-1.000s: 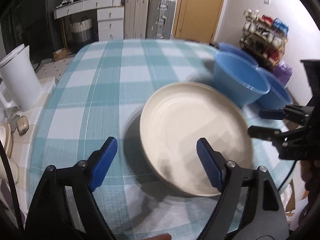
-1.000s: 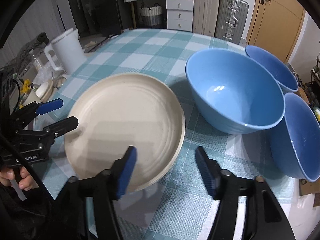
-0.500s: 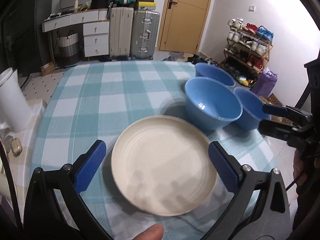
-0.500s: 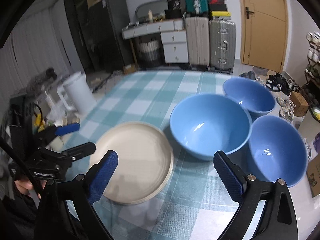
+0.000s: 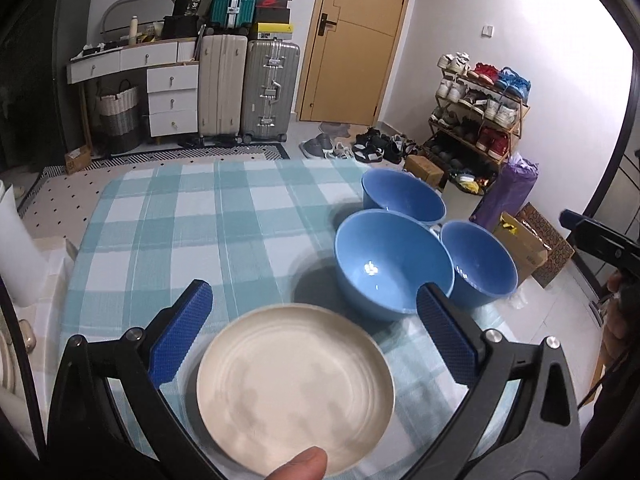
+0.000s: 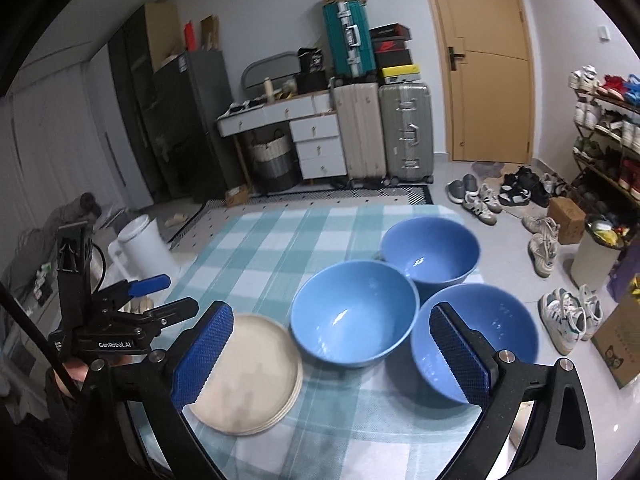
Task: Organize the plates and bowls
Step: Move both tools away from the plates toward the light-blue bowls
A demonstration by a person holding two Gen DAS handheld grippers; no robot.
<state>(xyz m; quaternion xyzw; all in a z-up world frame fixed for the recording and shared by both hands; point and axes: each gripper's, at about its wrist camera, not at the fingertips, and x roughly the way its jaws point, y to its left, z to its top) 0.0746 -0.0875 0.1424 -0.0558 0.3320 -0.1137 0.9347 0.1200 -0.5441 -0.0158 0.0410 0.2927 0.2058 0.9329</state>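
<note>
A stack of cream plates (image 5: 294,388) lies at the near edge of the checked tablecloth (image 5: 200,224); it also shows in the right wrist view (image 6: 250,376). Three blue bowls stand apart to its right: a large middle bowl (image 5: 390,264) (image 6: 352,316), a far bowl (image 5: 402,198) (image 6: 430,248) and a right bowl (image 5: 478,262) (image 6: 480,336). My left gripper (image 5: 314,336) is open and empty, raised above the plates. My right gripper (image 6: 332,356) is open and empty, raised above the bowls. The left gripper also shows in the right wrist view (image 6: 160,294).
A white kettle (image 6: 142,250) stands at the table's left side. Beyond the table are suitcases (image 5: 248,88), a white drawer unit (image 5: 172,96), a door (image 5: 356,40), a shoe rack (image 5: 480,112) and cardboard boxes (image 5: 532,244) on the floor.
Both grippers have pulled back and up from the plates, their jaws opening wider. The plates and bowls stay where they were.
</note>
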